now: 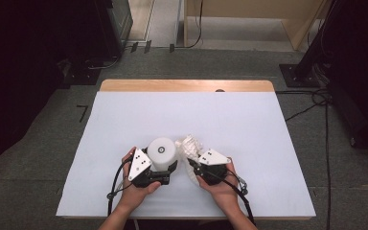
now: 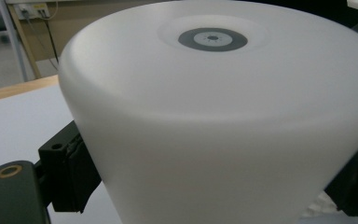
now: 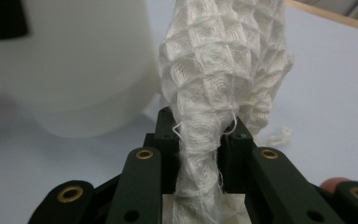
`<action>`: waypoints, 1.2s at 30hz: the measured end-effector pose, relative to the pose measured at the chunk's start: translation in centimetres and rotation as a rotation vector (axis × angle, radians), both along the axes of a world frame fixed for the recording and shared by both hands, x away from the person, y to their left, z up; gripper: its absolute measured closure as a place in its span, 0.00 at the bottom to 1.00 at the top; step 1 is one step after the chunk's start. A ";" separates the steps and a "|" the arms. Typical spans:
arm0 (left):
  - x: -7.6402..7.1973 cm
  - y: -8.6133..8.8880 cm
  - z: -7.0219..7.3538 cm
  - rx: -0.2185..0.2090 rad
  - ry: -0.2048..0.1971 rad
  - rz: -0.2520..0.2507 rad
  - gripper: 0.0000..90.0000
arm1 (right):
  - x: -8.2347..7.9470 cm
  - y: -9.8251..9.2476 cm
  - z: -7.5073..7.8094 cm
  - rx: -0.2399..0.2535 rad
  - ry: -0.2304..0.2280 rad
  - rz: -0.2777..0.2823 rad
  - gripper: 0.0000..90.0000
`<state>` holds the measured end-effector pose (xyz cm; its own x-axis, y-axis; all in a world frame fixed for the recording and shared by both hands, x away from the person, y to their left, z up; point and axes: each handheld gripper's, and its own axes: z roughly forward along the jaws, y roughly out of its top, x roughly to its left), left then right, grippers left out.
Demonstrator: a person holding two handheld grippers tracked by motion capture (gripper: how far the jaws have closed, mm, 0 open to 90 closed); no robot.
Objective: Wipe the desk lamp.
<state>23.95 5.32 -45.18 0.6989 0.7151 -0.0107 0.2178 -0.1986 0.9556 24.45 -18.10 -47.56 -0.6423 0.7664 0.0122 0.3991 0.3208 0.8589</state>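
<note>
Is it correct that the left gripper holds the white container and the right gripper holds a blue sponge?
Not quite. The right gripper holds a white waffle-weave cloth, not a blue sponge, as the right gripper view shows. The left gripper does hold the white container.

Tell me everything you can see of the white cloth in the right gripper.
The white cloth is a woven rag with a raised waffle pattern and frayed threads at its edges. It is bunched into a twisted rope where the right gripper pinches it between both jaws, then fans out wider beyond them. In the high view it stands crumpled beside the white cup, over the white table cover; whether cloth and cup touch is unclear.
</note>
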 end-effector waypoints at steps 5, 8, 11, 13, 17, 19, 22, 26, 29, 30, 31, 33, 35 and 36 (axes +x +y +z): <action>0.1 -0.1 -0.2 0.005 0.012 -0.010 0.09 | -0.4 0.1 0.8 0.075 -0.016 0.063 0.81; 0.2 -0.5 -0.6 0.026 0.024 -0.033 0.09 | -0.6 -0.3 1.7 0.118 -0.034 0.071 0.81; 0.2 -1.1 -1.0 0.055 0.036 -0.061 0.09 | -0.9 -0.6 2.7 0.129 -0.068 0.071 0.81; 0.1 -1.4 -1.2 0.081 0.046 -0.085 0.09 | -1.0 -0.9 3.3 0.138 -0.086 0.066 0.81; -0.1 -1.7 -1.1 0.101 0.032 -0.101 0.09 | -1.1 -1.5 3.9 0.154 -0.108 0.072 0.81; -0.1 -1.5 -0.9 0.088 0.026 -0.097 0.09 | -1.0 -1.3 3.5 0.140 -0.099 0.070 0.81; 0.0 -1.1 -0.6 0.072 0.025 -0.089 0.09 | -0.7 -0.9 2.7 0.119 -0.063 0.070 0.81; 0.1 -0.7 -0.4 0.060 0.019 -0.077 0.09 | -0.4 -0.4 1.6 0.097 -0.018 0.070 0.81; 0.3 -0.8 -0.7 0.065 0.029 -0.075 0.09 | -0.5 -0.4 1.8 0.100 -0.019 0.065 0.81; 0.3 -0.8 -0.9 0.069 0.032 -0.076 0.09 | -0.5 -0.5 2.1 0.105 -0.027 0.065 0.81; 0.4 -0.9 -1.1 0.069 0.040 -0.079 0.09 | -0.6 -0.6 2.3 0.112 -0.032 0.063 0.81; 0.6 -1.0 -1.5 0.066 0.051 -0.077 0.09 | -0.8 -0.8 2.8 0.125 -0.049 0.060 0.81; 0.8 -1.1 -1.8 0.073 0.054 -0.069 0.09 | -0.9 -1.0 3.1 0.128 -0.067 0.053 0.81; 0.9 -1.1 -2.0 0.076 0.053 -0.066 0.09 | -0.9 -1.1 3.2 0.125 -0.073 0.046 0.81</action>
<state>24.84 4.21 -47.14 0.7445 0.6676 0.0039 0.2516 -0.2861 0.9246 23.58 -19.23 -44.35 -0.6797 0.7312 0.0577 0.3217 0.2264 0.9194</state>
